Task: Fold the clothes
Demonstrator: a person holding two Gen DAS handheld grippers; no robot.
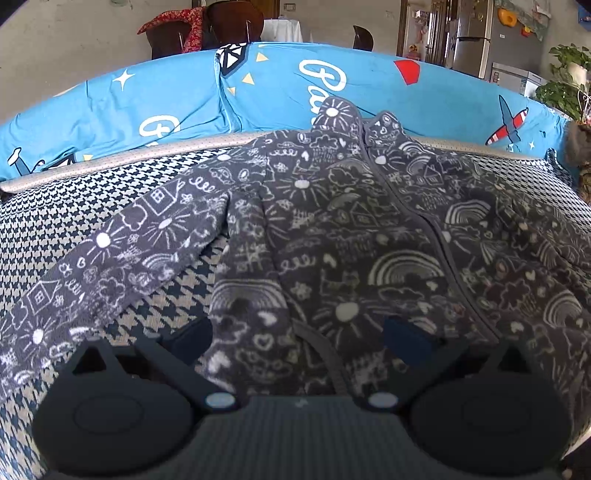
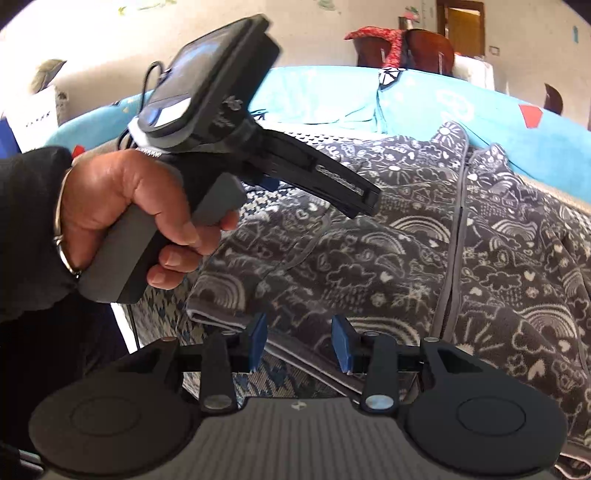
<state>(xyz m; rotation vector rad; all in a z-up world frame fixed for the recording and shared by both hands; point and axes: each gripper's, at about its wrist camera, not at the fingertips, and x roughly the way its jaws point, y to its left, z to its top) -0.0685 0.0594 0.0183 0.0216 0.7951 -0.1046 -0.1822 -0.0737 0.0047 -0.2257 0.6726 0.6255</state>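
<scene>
A dark grey fleece jacket (image 1: pixel 332 229) with white doodles lies zip-up on the houndstooth seat (image 1: pixel 48 221), collar toward the far blue cushions. One sleeve (image 1: pixel 110 258) stretches out to the left. My left gripper (image 1: pixel 299 341) hovers over the jacket's near hem, jaws wide open and holding nothing. In the right wrist view a hand (image 2: pixel 110 206) holds that left gripper (image 2: pixel 364 201) above the jacket (image 2: pixel 480 258). My right gripper (image 2: pixel 300 343) stands open over the jacket's lower hem corner. The blue pads (image 2: pixel 258 341) are apart, and the grey hem edge shows in the gap without being pressed.
Blue printed cushions (image 1: pixel 147 107) line the back of the seat. Behind them stand dark chairs with a red cloth (image 1: pixel 192 26), a fridge (image 1: pixel 476 37) and a potted plant (image 1: pixel 569 77) at the far right. A dark sleeve (image 2: pixel 29 229) fills the left edge.
</scene>
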